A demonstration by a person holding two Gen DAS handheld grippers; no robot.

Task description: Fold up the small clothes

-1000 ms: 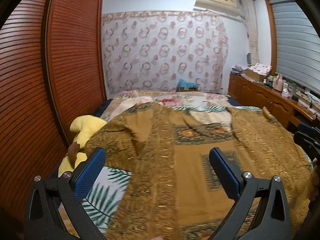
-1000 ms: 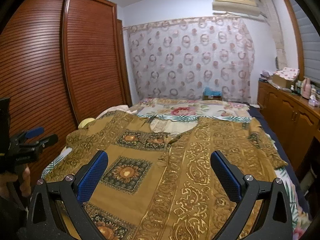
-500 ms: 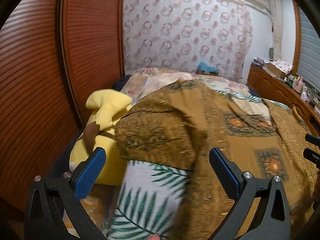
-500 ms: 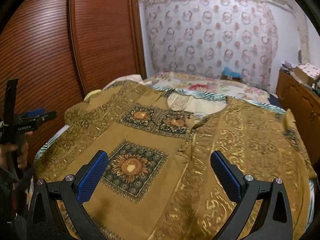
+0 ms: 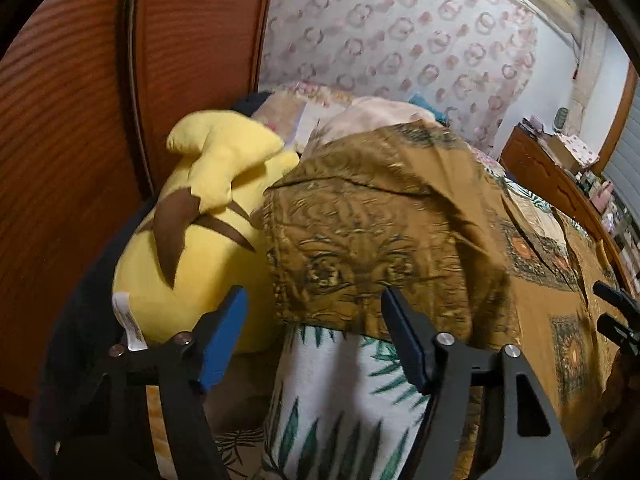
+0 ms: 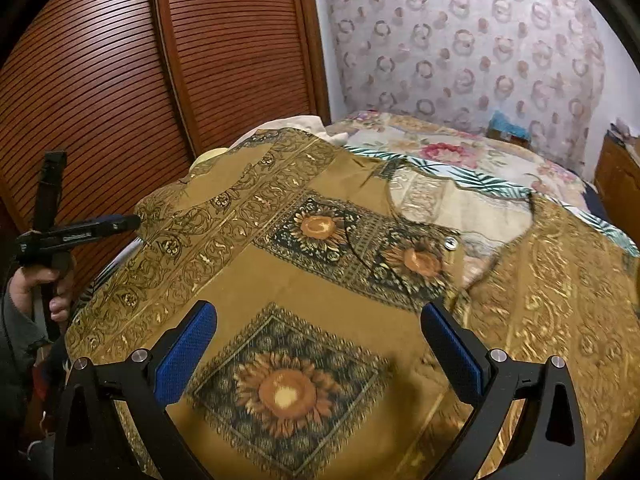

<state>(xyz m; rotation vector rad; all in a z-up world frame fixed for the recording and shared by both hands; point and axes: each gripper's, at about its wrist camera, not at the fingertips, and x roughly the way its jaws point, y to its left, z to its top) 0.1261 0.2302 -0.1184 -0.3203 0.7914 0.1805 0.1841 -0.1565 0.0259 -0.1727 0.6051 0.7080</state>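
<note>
The brown patterned shirt lies spread across the bed, its sleeve edge beside a yellow plush. The left gripper has just been closing, jaws partway apart around that sleeve edge, not yet pinching. The right gripper hangs wide open over the shirt's front, holding nothing.

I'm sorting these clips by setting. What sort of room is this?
Most likely a home bedroom: a bed with floral bedding carries the spread-out brown patterned shirt, a yellow plush toy lies beside it, and a slatted wooden wardrobe lines the wall.
</note>
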